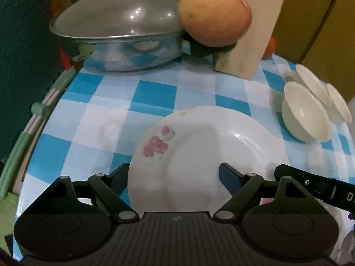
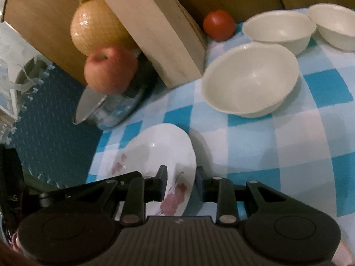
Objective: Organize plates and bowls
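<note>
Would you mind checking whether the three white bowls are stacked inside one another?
No, the three white bowls sit separately on the checkered cloth.

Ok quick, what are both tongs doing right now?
Left tongs: open, over the white flowered plate.
Right tongs: closed on that plate's rim.

lidded steel pan [image 1: 115, 33] at back left of blue-white checked cloth [image 1: 99, 110], apple [image 1: 214, 13] on dark stand beside it, pale wooden board [image 1: 253, 26] leaning just right of apple, netted onion [image 2: 97, 26] behind, tomato [image 2: 219, 24] near board, cardboard backdrop [image 2: 44, 22]
</note>
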Action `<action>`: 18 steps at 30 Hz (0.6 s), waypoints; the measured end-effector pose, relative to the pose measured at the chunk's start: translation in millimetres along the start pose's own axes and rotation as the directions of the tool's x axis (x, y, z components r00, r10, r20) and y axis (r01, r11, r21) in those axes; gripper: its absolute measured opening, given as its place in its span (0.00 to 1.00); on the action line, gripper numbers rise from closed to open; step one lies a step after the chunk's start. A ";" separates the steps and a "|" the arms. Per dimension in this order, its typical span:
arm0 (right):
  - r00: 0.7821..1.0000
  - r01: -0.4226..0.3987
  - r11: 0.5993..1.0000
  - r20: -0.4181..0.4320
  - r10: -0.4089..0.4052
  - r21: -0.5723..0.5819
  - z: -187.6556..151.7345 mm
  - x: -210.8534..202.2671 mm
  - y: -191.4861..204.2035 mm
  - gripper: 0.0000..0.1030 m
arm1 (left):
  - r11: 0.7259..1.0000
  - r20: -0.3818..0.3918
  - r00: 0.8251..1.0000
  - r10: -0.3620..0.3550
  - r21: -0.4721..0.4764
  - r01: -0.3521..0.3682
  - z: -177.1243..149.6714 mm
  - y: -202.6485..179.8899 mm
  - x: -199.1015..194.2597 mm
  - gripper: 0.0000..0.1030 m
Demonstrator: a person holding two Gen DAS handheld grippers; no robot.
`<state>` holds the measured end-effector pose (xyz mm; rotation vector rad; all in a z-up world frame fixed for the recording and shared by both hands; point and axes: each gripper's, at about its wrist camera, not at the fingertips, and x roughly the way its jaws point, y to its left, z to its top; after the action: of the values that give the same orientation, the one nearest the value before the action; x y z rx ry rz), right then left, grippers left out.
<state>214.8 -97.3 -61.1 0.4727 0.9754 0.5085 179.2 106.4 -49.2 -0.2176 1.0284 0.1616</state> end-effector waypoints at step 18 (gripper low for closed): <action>0.999 0.028 0.999 0.034 -0.027 -0.019 -8.5 -22.4 7.9 0.25 | 0.999 0.058 0.998 -0.003 0.049 0.000 -12.4 -13.4 -22.6 0.84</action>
<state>195.5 -103.3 -45.9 0.4484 0.9429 0.4838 160.7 89.7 -34.6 -0.1682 0.9735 0.1401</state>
